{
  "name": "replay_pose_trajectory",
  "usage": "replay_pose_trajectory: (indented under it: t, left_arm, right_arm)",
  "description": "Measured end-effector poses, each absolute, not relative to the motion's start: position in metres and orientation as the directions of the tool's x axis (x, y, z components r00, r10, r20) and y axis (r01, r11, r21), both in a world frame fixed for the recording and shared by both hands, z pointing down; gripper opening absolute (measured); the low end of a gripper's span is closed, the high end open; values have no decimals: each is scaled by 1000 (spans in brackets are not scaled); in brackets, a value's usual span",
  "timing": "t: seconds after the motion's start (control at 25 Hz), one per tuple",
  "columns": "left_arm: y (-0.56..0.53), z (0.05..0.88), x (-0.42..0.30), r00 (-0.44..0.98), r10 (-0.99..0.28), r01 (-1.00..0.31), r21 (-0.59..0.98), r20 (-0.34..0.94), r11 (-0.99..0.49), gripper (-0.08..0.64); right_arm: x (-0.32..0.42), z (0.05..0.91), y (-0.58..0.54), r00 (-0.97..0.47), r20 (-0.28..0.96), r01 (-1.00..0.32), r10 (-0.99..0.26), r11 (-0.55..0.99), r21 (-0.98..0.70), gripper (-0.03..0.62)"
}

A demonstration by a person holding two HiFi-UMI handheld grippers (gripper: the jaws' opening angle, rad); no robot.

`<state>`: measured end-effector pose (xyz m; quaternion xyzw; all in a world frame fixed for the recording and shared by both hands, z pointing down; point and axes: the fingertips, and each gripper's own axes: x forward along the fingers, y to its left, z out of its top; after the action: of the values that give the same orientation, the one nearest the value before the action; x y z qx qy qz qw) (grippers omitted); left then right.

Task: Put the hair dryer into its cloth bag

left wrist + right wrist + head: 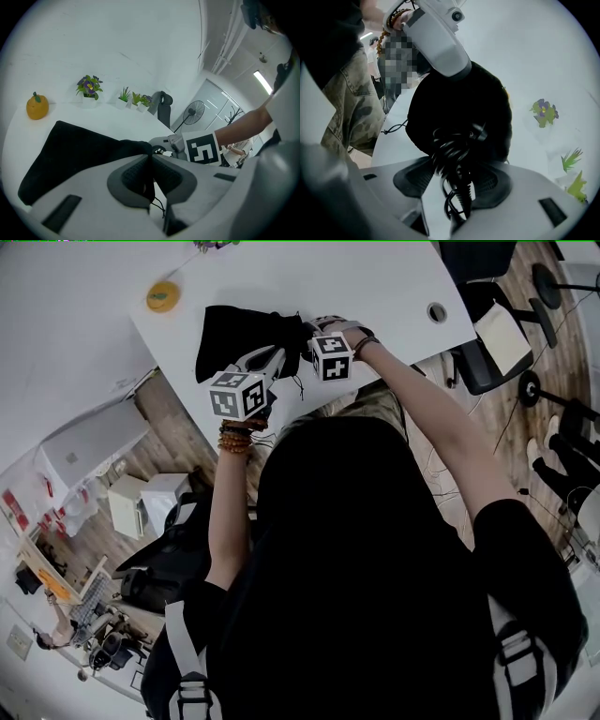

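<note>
Cord point(452, 151) between right tongs point(457, 185), hidden overhead

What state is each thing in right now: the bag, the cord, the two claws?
cloth bag, lying on the table, mouth edge pinched.
cord, coiled, at the bag's mouth.
left gripper, shut on the cloth bag.
right gripper, open, cord between its jaws.

My left tool point(151, 174) and right tool point(457, 182) share one build: a pale grey moulded body, dark grey ribbed pads point(133, 176) and a cube point(239, 395) faced with black-and-white square markers. I wear a black short-sleeved top point(375, 559), grey webbing straps point(190, 662) with buckles over both shoulders, and camouflage trousers point(351, 103). An orange-brown bead bracelet point(234, 440) rings my left wrist; a dark band point(365, 341) rings the right.
</note>
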<state>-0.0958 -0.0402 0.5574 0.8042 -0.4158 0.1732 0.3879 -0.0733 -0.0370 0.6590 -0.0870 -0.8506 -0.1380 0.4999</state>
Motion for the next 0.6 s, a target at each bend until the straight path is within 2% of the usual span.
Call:
replay_pose_trajectory:
  t: [0.2, 0.4, 0.44, 0.48, 0.6]
  left_arm:
    - [-40, 558, -100, 591, -540, -805, 484, 599, -344, 43]
    - [-40, 560, -103, 595, -533, -802, 485, 602, -348, 43]
    - [-40, 560, -102, 596, -531, -802, 486, 602, -348, 43]
    - [-39, 561, -100, 597, -530, -801, 487, 603, -349, 43]
    - [-39, 561, -99, 600, -525, -799, 488, 604, -351, 43]
  right_arm:
    - [-53, 664, -34, -503, 859, 252, 93, 967, 43, 262]
    - [-19, 677, -45, -428, 902, 271, 65, 961, 59, 265]
    - [-18, 677, -48, -433, 900, 262, 45, 962, 77, 231]
    - [-19, 676, -50, -440, 898, 248, 32, 965, 87, 146]
    - [-27, 669, -49, -460, 886, 221, 51, 973, 59, 114]
